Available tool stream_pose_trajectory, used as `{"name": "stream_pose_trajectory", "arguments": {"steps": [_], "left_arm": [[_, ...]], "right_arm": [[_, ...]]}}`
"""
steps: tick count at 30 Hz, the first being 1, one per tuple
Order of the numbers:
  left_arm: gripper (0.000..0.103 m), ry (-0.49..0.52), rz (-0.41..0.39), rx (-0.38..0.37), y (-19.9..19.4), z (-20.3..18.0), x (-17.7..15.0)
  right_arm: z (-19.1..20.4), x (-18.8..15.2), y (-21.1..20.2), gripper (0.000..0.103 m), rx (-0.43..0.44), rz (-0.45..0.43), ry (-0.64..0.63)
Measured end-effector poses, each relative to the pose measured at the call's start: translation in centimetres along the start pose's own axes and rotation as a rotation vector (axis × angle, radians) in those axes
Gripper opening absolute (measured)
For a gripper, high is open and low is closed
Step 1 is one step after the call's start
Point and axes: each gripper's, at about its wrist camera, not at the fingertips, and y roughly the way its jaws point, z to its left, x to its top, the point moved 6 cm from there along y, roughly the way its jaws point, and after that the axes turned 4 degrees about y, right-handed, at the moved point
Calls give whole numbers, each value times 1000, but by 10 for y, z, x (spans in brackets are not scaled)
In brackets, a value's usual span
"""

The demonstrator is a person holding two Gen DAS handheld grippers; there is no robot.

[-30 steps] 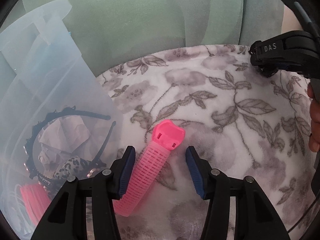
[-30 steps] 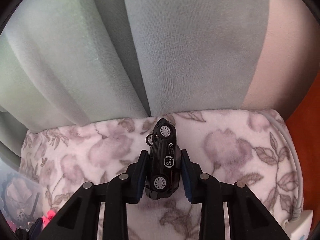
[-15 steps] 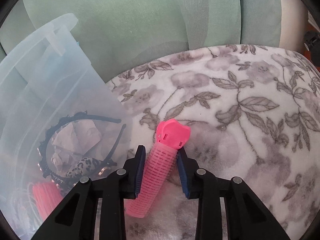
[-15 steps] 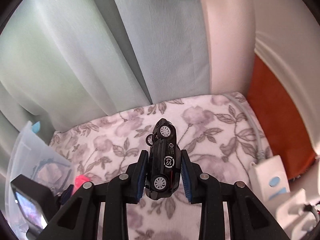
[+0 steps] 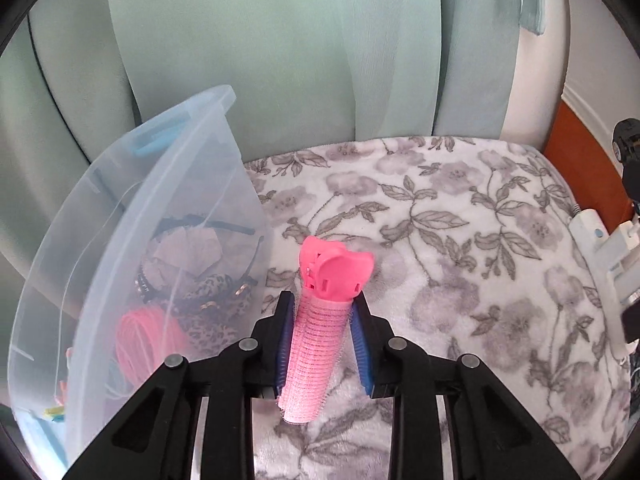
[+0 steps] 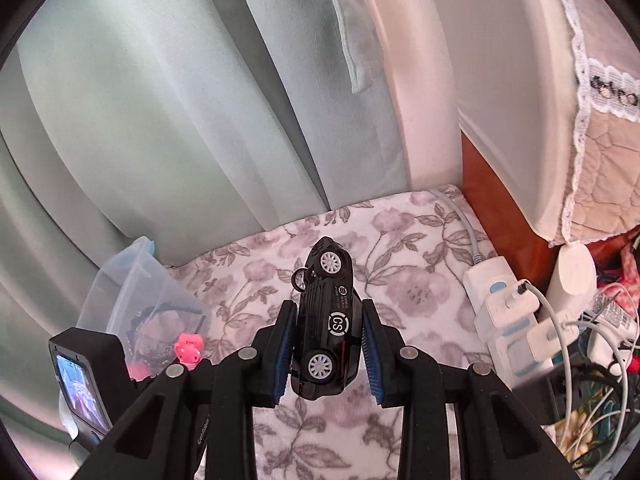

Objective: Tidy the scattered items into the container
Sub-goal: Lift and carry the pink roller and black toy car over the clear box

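Left tongs [image 5: 323, 342] closing, pink hair roller [image 5: 320, 332] pinched between blue pads, lifted clear of floral blanket [image 5: 460, 240]. Right tongs [image 6: 329, 346] clenched on black toy car [image 6: 326, 320], held on its side above blanket. Clear plastic container [image 5: 132, 248] seen at 9 o'clock of roller, headbands inside. Curtain [image 5: 280, 48] hung at 12 o'clock, beyond blanket.

Black left gripper [image 5: 323, 334], blue ribbed jaws, silver round screws
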Motion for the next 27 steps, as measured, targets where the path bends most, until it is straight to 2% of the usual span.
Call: {"name": "stream_pose_trajectory", "arguments": {"steps": [9,15,20,27], "left_arm": [[29,-4,-143,-27,-95,16,26],[29,-26,-246,-65,-144,42,39],[29,-27,-310,-62,-178,57,47],[29,-109,-372,-58,-212,88,47]], "right_arm": [[22,2,-72,34,76,-110,3],[41,7,-112,34,117,-183,-43],[57,1,-138,34,171,-229,-63],[87,-5,-160,34,214,-256,-119]]}}
